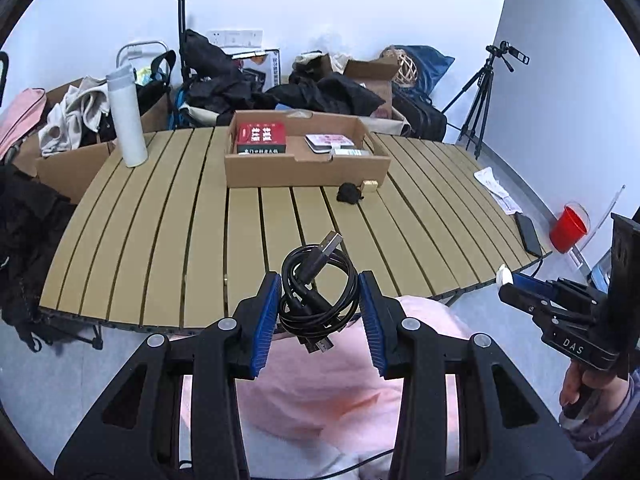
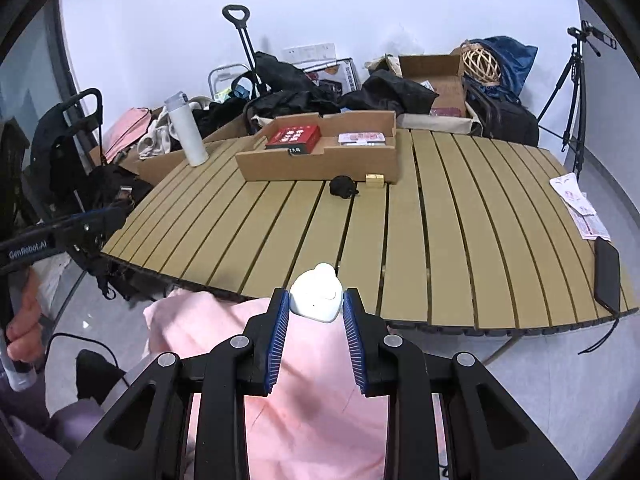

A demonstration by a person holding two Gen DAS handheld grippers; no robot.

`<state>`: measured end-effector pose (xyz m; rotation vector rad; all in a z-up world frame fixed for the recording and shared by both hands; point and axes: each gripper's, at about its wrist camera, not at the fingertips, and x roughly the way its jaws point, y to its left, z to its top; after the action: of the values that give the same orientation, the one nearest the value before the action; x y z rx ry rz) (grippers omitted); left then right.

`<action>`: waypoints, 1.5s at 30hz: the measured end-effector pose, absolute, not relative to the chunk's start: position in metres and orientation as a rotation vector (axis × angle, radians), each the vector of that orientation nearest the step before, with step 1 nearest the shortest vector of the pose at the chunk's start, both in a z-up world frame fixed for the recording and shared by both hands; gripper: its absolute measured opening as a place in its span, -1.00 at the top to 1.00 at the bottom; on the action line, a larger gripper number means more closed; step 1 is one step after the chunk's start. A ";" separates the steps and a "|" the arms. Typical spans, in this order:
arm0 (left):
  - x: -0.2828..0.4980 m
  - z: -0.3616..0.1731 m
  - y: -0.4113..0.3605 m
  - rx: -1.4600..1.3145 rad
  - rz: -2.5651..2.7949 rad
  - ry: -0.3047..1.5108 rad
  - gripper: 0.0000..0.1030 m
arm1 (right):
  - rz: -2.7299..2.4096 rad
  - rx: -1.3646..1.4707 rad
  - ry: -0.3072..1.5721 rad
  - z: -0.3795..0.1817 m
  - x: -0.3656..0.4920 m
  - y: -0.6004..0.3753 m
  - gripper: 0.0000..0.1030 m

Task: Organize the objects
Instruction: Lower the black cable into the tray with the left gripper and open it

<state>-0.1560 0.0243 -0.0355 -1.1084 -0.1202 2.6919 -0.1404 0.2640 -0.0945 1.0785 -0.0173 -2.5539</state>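
Note:
My left gripper (image 1: pixel 319 292) is shut on a coiled black USB cable (image 1: pixel 318 292), held over the near edge of the slatted table (image 1: pixel 180 220). My right gripper (image 2: pixel 316 300) is shut on a small white plug-like object (image 2: pixel 316 296), also above the table's near edge; it shows at the right of the left wrist view (image 1: pixel 505 278). A cardboard tray (image 1: pixel 304 170) at the table's far side holds a red and black box (image 1: pixel 262 138) and a flat pack (image 1: pixel 330 142). A small black item (image 1: pixel 349 193) and a small gold block (image 1: pixel 370 186) lie in front of the tray.
A white bottle (image 1: pixel 126 116) stands at the table's far left. Papers (image 2: pixel 580 206) and a black phone (image 2: pixel 608 274) lie at the right edge. Bags, clothes and boxes pile behind the table. A tripod (image 1: pixel 478 100) stands right. A red cup (image 1: pixel 568 228) is on the floor. Pink cloth (image 2: pixel 300 380) lies below the grippers.

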 end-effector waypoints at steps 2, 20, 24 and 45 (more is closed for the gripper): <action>-0.154 -0.032 0.024 -1.098 2.689 -0.129 0.31 | -2.557 1.057 -0.020 -0.089 -0.137 0.264 0.41; -0.377 -0.018 0.053 -1.147 2.513 -0.240 0.31 | -2.494 1.018 -0.071 -0.028 -0.339 0.263 0.41; -0.463 -0.057 0.073 -1.300 2.469 -0.254 0.31 | -2.476 1.176 -0.008 -0.051 -0.443 0.246 0.41; -0.510 -0.095 0.064 -1.420 2.474 -0.136 -0.49 | -2.438 1.438 0.194 -0.111 -0.550 0.209 -0.36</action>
<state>-0.5098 0.0639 -0.0947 -1.4203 -0.1359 2.4743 -0.5498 0.2087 -0.1106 1.4378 0.1944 -2.4381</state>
